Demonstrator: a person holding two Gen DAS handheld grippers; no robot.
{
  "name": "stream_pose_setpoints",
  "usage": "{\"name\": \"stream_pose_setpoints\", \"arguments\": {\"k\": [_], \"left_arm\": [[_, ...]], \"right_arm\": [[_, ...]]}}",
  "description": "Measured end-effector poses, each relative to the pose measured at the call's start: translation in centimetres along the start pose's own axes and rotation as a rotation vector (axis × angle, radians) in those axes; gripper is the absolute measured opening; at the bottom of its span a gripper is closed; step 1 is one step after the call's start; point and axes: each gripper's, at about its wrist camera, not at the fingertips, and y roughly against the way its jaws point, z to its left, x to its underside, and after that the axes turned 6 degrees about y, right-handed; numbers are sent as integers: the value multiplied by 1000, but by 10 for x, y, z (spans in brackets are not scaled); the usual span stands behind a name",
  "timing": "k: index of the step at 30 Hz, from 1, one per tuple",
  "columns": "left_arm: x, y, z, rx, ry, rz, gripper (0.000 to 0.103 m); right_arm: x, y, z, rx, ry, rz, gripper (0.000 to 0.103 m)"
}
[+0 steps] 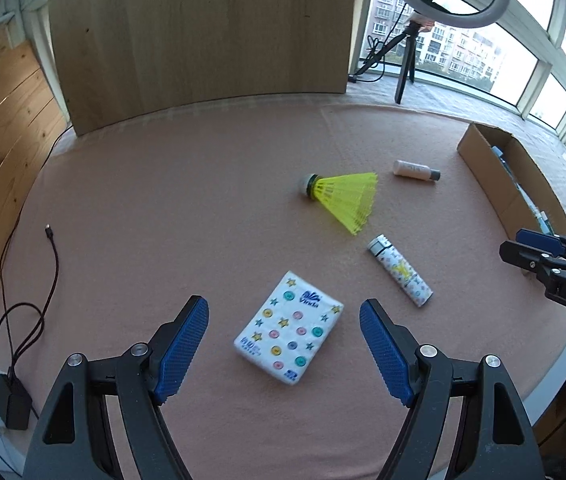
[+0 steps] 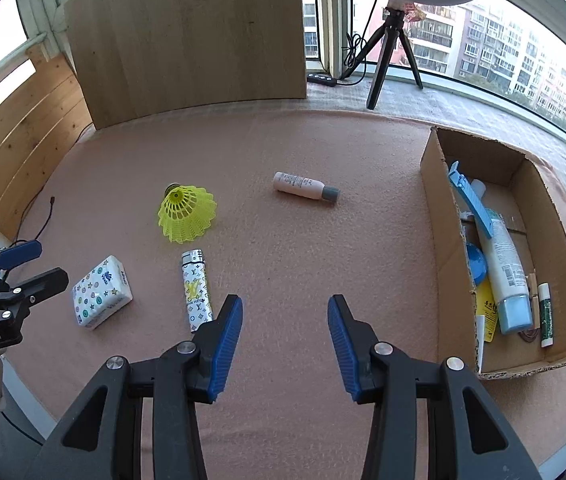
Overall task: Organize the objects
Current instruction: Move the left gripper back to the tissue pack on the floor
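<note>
We see inside the cardboard box only from right wrist: tubes, blue clip. Tissue pack reads "Vinda", lying on bench between left tool pads. Both tools wide open, empty; right tool beside lighter.

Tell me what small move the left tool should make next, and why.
Probably lower the left tool straight onto the tissue pack and close. Its fingers are open and empty, and the pack lies flat on the cloth between them. The cardboard box already holds other items, so the pack likely goes there.
</note>
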Motion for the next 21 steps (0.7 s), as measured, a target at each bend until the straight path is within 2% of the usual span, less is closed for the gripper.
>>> {"name": "stream_pose_setpoints", "arguments": {"k": [7,21], "left_arm": [[12,-9,25,-7,24,29,81],[19,-22,35,22,3,65,81]], "right_arm": [[8,-18,11,-12,-10,60,41],[11,-23,18,-60,-45,65,40]]}}
